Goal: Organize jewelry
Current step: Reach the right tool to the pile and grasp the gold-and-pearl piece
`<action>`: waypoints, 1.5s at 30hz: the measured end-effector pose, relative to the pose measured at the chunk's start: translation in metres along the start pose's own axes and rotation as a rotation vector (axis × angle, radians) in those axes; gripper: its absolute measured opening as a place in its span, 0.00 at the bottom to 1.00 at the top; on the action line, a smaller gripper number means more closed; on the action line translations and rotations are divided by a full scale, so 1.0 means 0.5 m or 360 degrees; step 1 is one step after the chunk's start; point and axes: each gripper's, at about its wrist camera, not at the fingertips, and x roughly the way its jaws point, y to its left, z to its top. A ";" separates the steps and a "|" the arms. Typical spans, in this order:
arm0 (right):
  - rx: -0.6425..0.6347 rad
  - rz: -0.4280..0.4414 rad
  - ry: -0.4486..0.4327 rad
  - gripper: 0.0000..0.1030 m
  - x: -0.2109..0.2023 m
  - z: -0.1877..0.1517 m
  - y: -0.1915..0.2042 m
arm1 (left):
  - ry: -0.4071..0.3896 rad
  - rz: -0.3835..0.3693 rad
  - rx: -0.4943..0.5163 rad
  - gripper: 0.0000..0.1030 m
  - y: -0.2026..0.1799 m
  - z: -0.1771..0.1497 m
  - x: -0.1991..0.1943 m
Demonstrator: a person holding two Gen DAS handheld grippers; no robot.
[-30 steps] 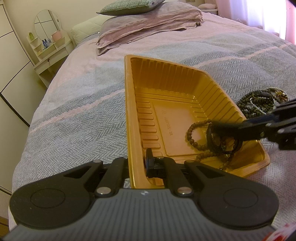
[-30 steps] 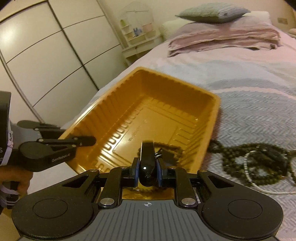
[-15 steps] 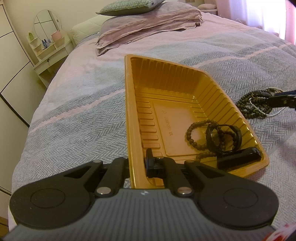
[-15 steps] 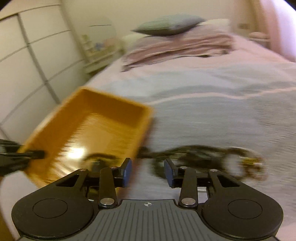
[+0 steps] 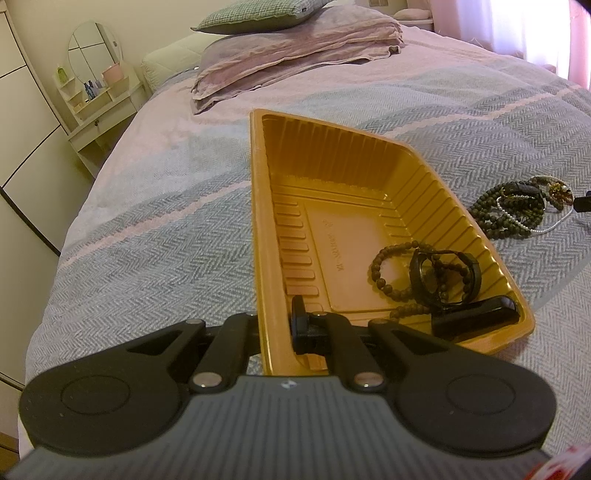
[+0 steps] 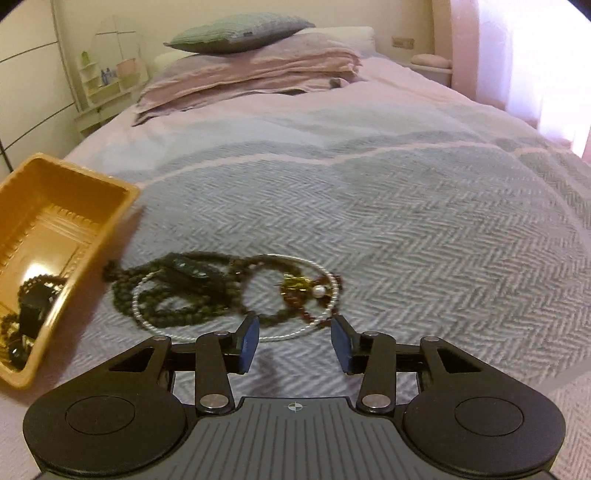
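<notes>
Bed [image 6: 406, 206], pearl [image 6: 318, 291] only in right view, tray [image 5: 258, 221] pinched left.

a: tray [image 5: 258, 206] colour?
b: orange-gold plastic, ribbed walls. in it a brown bead bracelet [image 5: 384, 271] & black watch [image 5: 448, 280].
a: bedspread [image 6: 406, 221]?
b: grey-white herringbone w/ pink bands.
a: pile on the bed?
b: dark olive bead strands [image 6: 162, 299], silver hoop [image 6: 325, 314] w/ white pearl [image 6: 318, 291], gold & dark red bits.
a: gripper pads?
b: right gripper's pads [image 6: 248, 341] blue, rest black. pillow [image 5: 255, 16] green check.
</notes>
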 end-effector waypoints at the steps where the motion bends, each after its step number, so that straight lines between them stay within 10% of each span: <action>1: 0.0017 -0.0007 0.0006 0.42 0.007 0.003 -0.007 | 0.0000 0.0000 0.0002 0.04 0.000 0.000 0.000; 8: 0.0082 -0.0045 0.0035 0.41 0.051 0.017 -0.034 | 0.0001 0.0000 0.0007 0.04 0.001 0.000 0.000; 16: 0.0040 -0.0093 0.0039 0.06 0.063 0.035 -0.026 | 0.0002 -0.0003 0.0004 0.04 0.001 0.000 0.001; 23: -0.0062 -0.0144 -0.0021 0.00 0.027 0.042 0.001 | 0.0000 -0.0006 0.0001 0.04 0.002 -0.002 0.002; 36: -0.0207 -0.0097 -0.0260 0.00 -0.099 0.108 0.047 | -0.0009 -0.0013 -0.0009 0.04 0.002 -0.003 0.000; 42: -0.0252 -0.0067 -0.0134 0.02 -0.055 0.109 0.036 | -0.0010 -0.0017 -0.0015 0.04 0.004 -0.004 -0.001; 45: -0.0207 -0.0062 -0.0062 0.34 -0.007 0.085 0.019 | -0.0009 -0.0014 -0.0021 0.04 0.005 -0.004 0.000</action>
